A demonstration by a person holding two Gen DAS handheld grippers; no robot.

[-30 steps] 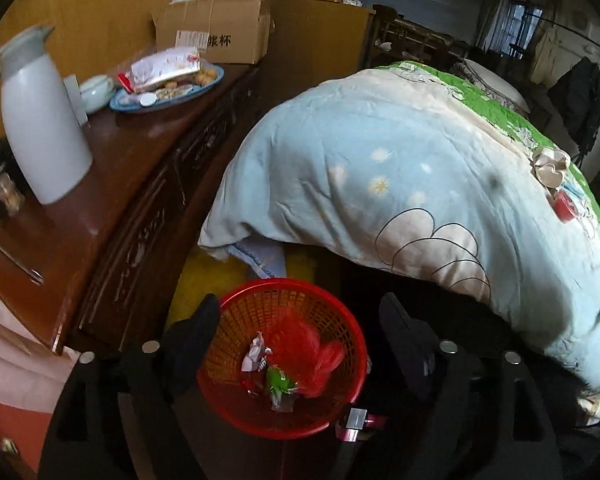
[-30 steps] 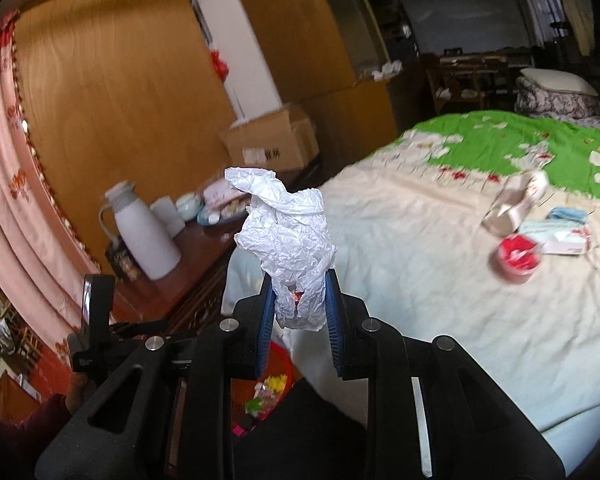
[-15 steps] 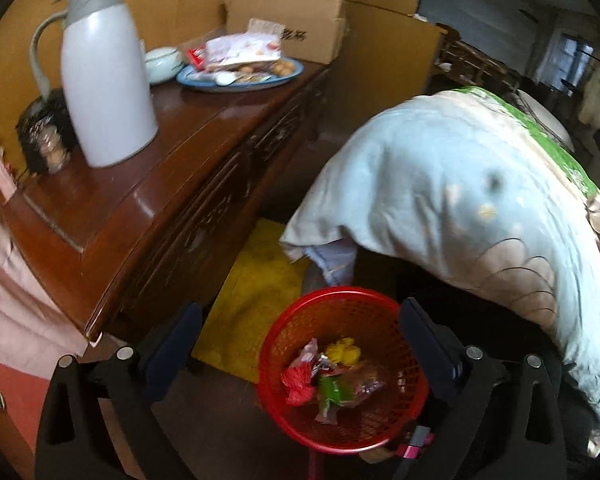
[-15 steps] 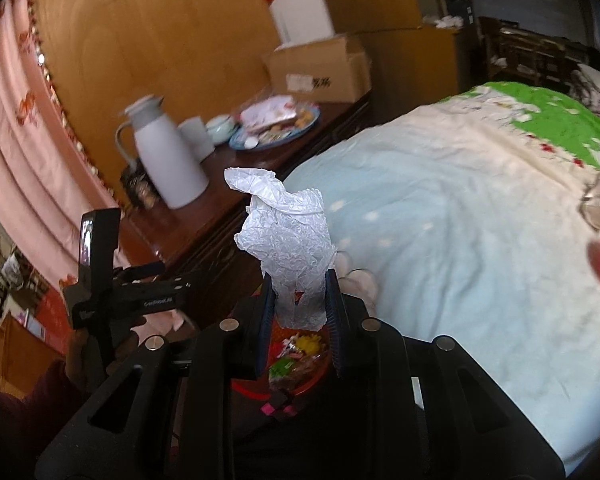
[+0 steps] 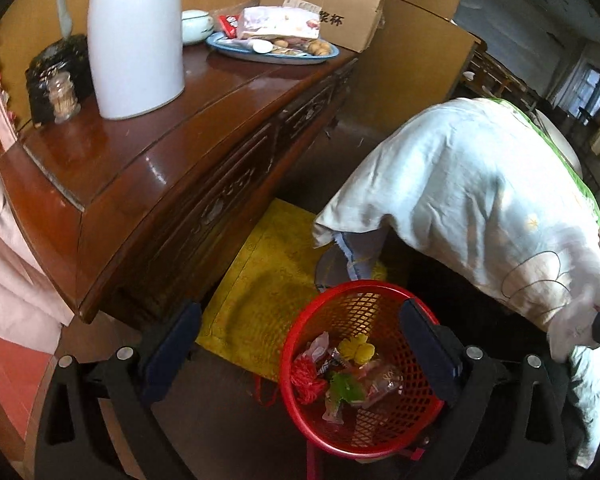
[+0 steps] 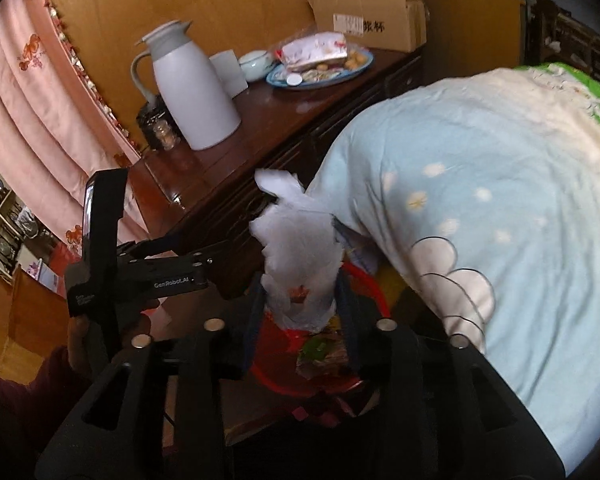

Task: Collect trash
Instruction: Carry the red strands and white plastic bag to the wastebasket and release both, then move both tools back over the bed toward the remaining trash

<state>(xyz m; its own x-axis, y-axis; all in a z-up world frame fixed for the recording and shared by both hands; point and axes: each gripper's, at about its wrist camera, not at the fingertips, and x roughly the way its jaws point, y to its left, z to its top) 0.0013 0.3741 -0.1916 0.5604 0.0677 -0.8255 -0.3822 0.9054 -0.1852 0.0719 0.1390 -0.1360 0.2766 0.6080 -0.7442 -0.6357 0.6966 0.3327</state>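
Left wrist: left gripper point(image 5: 300, 346) spread wide and empty above red basket point(image 5: 384, 436), floor bare beside its rim.

Right wrist: right gripper point(image 6: 300, 312) just opening, crumpled tissue point(image 6: 298, 248) loose between pads, over basket point(image 6: 370, 280) at bed's edge point(image 6: 452, 264).

One red plastic mesh basket point(image 5: 364, 368) stands on the floor, holding several wrappers (too jumbled to count). One crumpled white plastic bag point(image 6: 296, 248). On the dark wooden worktop point(image 5: 148, 160): one white thermos jug point(image 5: 134, 36), one brown cardboard box point(image 5: 332, 8), one blue oval plate point(image 5: 272, 54), one small lidded white bowl point(image 5: 196, 26), one small glass jar point(image 5: 62, 98). One yellow floor mat point(image 5: 268, 292). Two claws, left point(image 5: 300, 348) and right point(image 6: 300, 312).
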